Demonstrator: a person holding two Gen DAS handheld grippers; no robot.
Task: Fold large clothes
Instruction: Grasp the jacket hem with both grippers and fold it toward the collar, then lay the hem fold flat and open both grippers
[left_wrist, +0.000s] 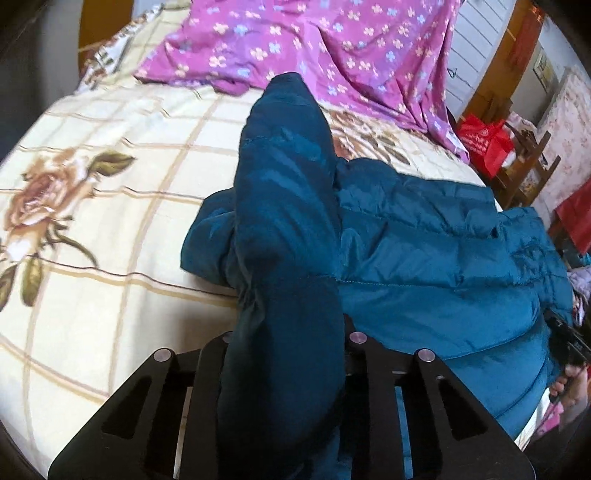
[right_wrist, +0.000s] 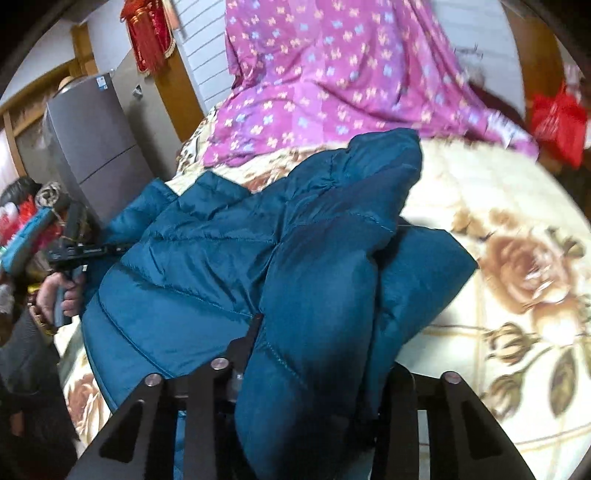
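Note:
A teal quilted puffer jacket (left_wrist: 424, 258) lies on a cream bedspread printed with brown roses (left_wrist: 92, 221). My left gripper (left_wrist: 284, 354) is shut on one jacket sleeve (left_wrist: 288, 177), which stands up in front of the camera and hides the fingertips. In the right wrist view my right gripper (right_wrist: 314, 362) is shut on a thick fold of the same jacket (right_wrist: 221, 258), a sleeve or side panel (right_wrist: 332, 277) lifted over the body. The left gripper also shows in the right wrist view (right_wrist: 74, 251), held in a hand at the jacket's left edge.
A purple flowered sheet (left_wrist: 314, 48) is bunched at the far side of the bed. A red bag (left_wrist: 484, 144) and a wooden chair stand beyond the bed's right edge. A grey refrigerator (right_wrist: 99, 147) stands off the bed in the right wrist view.

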